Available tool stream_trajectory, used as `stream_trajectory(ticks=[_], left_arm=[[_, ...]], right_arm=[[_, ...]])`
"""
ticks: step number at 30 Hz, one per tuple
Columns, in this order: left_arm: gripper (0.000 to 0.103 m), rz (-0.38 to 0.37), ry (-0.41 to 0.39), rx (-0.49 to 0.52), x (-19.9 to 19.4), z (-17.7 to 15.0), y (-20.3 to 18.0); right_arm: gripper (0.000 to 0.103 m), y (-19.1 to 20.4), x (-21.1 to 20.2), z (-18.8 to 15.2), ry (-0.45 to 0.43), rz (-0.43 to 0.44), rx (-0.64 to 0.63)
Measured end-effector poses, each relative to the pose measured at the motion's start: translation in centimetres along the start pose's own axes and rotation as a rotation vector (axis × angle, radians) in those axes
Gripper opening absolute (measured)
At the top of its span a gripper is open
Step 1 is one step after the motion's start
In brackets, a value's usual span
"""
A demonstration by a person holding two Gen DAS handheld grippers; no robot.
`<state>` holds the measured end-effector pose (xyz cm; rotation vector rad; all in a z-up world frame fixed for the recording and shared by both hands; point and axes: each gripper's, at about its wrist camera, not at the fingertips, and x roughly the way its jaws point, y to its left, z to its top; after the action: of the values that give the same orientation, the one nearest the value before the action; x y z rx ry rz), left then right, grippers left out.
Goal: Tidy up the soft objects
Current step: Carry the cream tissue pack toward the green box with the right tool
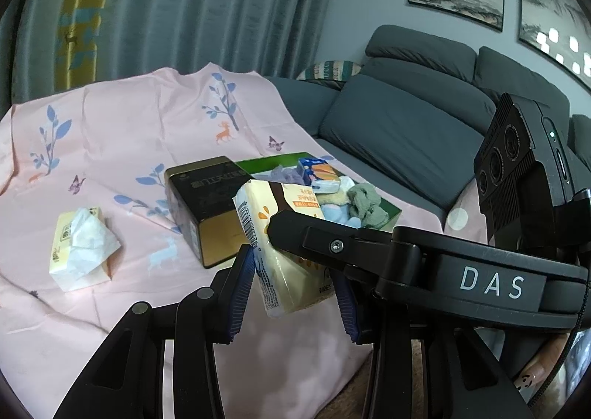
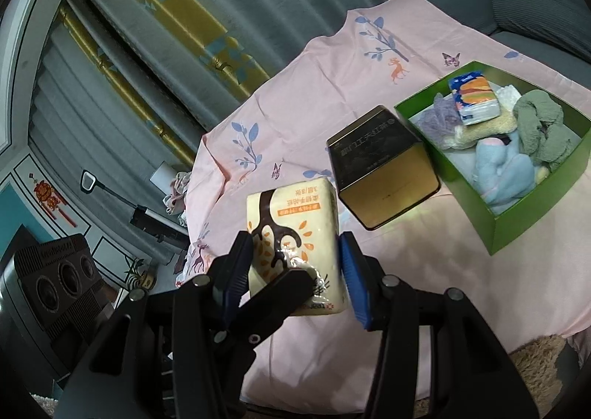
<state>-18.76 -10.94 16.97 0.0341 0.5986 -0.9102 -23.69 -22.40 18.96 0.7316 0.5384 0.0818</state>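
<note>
You are clamping the cream plastic-wrapped tissue pack with a brown tree print [image 2: 293, 234] from both sides: your right gripper [image 2: 295, 271] is gripping it at lower centre of its frame, and your left gripper [image 1: 291, 288] is closing its blue pads on the same pack at lower centre. It is hanging above the pink printed sheet [image 1: 129, 116], near the black-and-gold tin [image 2: 384, 175] and the green cardboard box [image 2: 524, 219].
</note>
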Motion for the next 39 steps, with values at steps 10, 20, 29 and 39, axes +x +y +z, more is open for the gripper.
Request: stream_trajectory(ticks=[10,20,29,39], left_arm=[[0.042,-0.016,0.012,0.017,1.1,0.3,-0.8],[0.042,-0.034,0.025,0.032,2.3,0.6,-1.6],[0.042,-0.053,0.038,0.036,3.4,0.8,-2.0],[0.042,-0.063,0.051,0.036,4.5,0.8,-2.4]], right_arm=[[0.048,-0.4,-0.7,-0.3,-0.019,-0.017,0.027],[0.048,-1.3,-1.2,-0.3,-0.035,-0.033,0.056],[0.048,-2.0,-1.5,-0.2,-0.043,-0.054,0.075],[0.048,-2.9,-1.5,-0.1,-0.046,-0.066,0.094]])
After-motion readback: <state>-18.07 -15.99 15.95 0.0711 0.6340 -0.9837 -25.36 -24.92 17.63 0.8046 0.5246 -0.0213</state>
